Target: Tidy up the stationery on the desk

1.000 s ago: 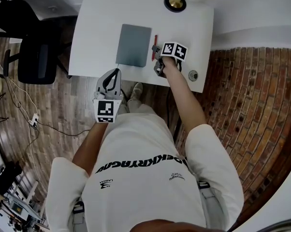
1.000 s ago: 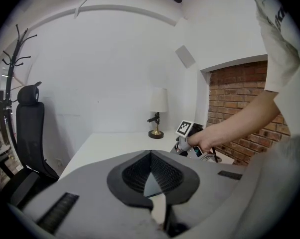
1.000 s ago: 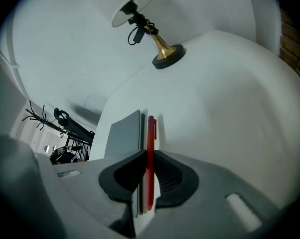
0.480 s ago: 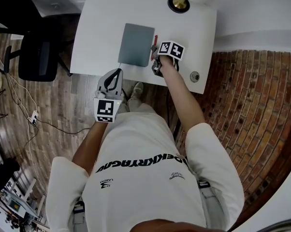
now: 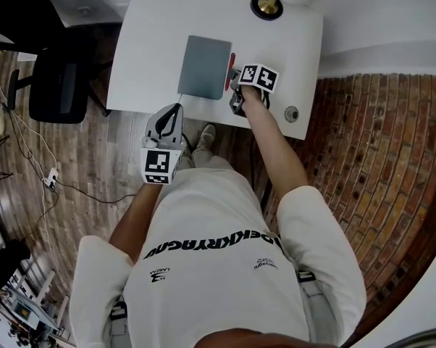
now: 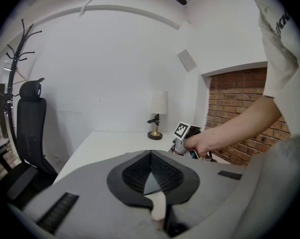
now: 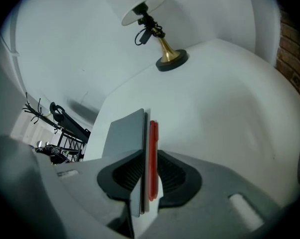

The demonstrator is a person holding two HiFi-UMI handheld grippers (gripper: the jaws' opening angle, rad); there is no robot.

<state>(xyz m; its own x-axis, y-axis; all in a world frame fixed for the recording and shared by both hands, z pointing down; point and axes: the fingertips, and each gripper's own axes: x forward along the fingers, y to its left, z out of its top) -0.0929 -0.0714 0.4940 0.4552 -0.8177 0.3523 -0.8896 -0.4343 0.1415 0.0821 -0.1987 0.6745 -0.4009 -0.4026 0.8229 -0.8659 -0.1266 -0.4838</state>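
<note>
A grey notebook (image 5: 203, 67) lies flat on the white desk (image 5: 153, 42). A red pen (image 5: 232, 61) rests along its right edge. My right gripper (image 5: 234, 78) is over the pen's near end. In the right gripper view its jaws (image 7: 149, 158) stand a little open, with the red pen (image 7: 153, 153) between them against the right pad and the edge of the notebook (image 7: 126, 133) on the left. My left gripper (image 5: 176, 109) hangs off the desk's front edge, shut and holding nothing (image 6: 150, 156).
A lamp with a brass base (image 5: 266, 6) stands at the desk's far right. A small round object (image 5: 291, 113) sits near the front right corner. A black office chair (image 5: 55, 85) is left of the desk, and a brick wall (image 5: 377, 158) is on the right.
My right gripper has moved forward over the red pen, so less of the pen shows. The pen now lies closer to the notebook's edge. The left gripper has stayed put.
</note>
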